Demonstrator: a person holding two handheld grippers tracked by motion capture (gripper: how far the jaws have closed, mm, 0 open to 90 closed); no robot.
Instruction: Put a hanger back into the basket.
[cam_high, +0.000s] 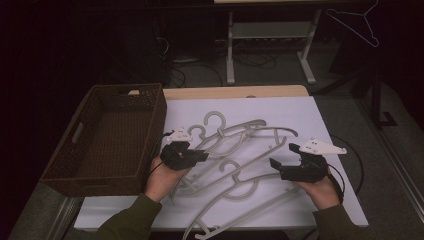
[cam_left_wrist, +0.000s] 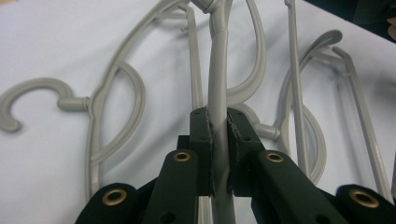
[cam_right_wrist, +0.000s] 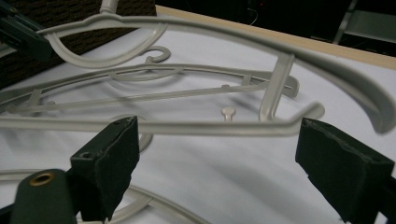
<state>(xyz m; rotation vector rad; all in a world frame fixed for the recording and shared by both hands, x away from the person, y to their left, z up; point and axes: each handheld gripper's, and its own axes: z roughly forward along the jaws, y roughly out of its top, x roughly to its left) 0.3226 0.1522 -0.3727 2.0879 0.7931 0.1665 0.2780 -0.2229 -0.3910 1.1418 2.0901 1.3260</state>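
Several grey plastic hangers (cam_high: 235, 192) lie in an overlapping heap on the white cloth (cam_high: 300, 112). My left gripper (cam_high: 202, 156) is beside the basket, shut on the arm of one grey hanger (cam_high: 270, 129). In the left gripper view the pads (cam_left_wrist: 206, 135) of the left gripper (cam_left_wrist: 219, 128) pinch that hanger's arm (cam_left_wrist: 218, 93). The held hanger (cam_right_wrist: 243, 39) hangs tilted above the cloth. My right gripper (cam_high: 284, 156) stands open at the heap's right. In the right gripper view the hanger's thin lower bar (cam_right_wrist: 210, 127) crosses between the wide jaws of the right gripper (cam_right_wrist: 217, 137), touching neither pad.
A dark woven basket (cam_high: 150, 95) stands at the table's left, nothing visible inside it. The wooden table edge (cam_high: 235, 92) runs behind the cloth. Beyond it are a white frame's legs (cam_high: 230, 50), floor cables and another hanger (cam_high: 357, 22) hanging at the upper right.
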